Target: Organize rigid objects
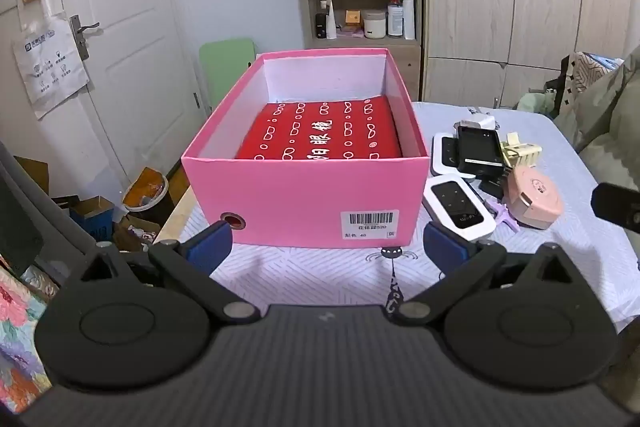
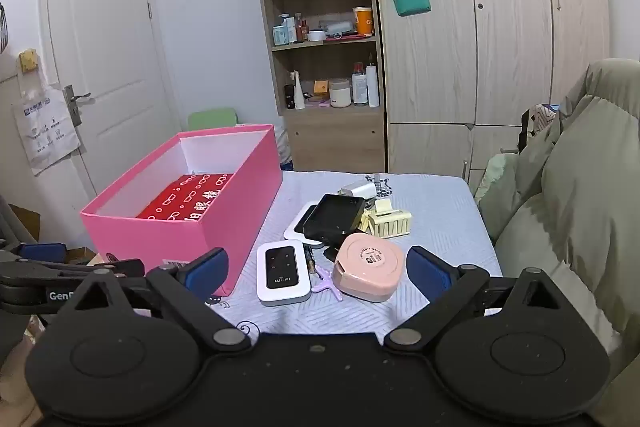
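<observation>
i see only a red case (image 1: 320, 131) in the pink box (image 1: 304, 199); the wifi router (image 2: 283, 274), pink compact (image 2: 368, 267) and other gadgets lie on the worktop (image 2: 440, 227) at its 3 o'clock. both my left hand-held gripper (image 1: 326, 241) and right hand-held gripper (image 2: 318, 267) hang with fingers apart and hold nothing, so i judge most sorting remains.

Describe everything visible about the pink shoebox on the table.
The pink cardboard shoebox stands upright and lidless on the patterned tablecloth, left of the pile of small gadgets. Its inside walls are white. The near end wall carries a barcode sticker and a round hole. A red cloth or bag with white glasses print and Chinese characters lies flat inside. Neither hand-held gripper touches it.
</observation>
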`<act>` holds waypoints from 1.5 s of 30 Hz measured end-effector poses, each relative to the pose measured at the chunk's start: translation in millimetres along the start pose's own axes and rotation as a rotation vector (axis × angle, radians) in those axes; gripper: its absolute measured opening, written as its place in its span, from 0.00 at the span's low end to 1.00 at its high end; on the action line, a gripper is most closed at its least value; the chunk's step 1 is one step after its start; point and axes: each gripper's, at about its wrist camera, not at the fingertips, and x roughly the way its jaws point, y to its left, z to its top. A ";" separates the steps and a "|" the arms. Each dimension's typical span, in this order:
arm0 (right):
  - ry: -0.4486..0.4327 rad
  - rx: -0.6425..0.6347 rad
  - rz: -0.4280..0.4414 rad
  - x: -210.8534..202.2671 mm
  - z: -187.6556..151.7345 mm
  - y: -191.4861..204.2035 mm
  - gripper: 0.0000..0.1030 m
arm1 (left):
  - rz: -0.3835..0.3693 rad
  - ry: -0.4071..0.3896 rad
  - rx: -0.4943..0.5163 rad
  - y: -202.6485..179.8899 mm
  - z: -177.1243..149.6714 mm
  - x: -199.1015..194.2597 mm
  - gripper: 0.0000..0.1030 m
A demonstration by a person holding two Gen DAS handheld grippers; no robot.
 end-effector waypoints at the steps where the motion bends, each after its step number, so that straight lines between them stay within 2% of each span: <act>1: 0.006 -0.013 -0.008 0.3 0.7 1.2 0.95 | 0.003 -0.002 -0.003 -0.2 0.6 0.2 1.00; 5: 0.006 -0.004 -0.008 1.8 2.3 3.8 0.95 | 0.000 -0.016 -0.015 -2.4 -2.8 -3.1 1.00; 11: 0.024 -0.022 -0.027 8.4 0.1 2.7 0.95 | -0.036 0.012 -0.030 5.0 0.8 2.2 1.00; 26: 0.040 -0.011 -0.074 7.1 -8.4 -4.8 0.95 | -0.069 0.035 -0.031 -17.3 -2.6 4.7 1.00; 29: 0.040 -0.007 -0.078 6.8 -9.7 -9.1 0.95 | -0.104 0.045 -0.032 -20.3 -2.4 3.4 1.00; 45: 0.053 0.004 -0.106 6.7 -13.1 -22.3 0.95 | -0.094 0.053 -0.048 -19.5 -7.7 7.8 1.00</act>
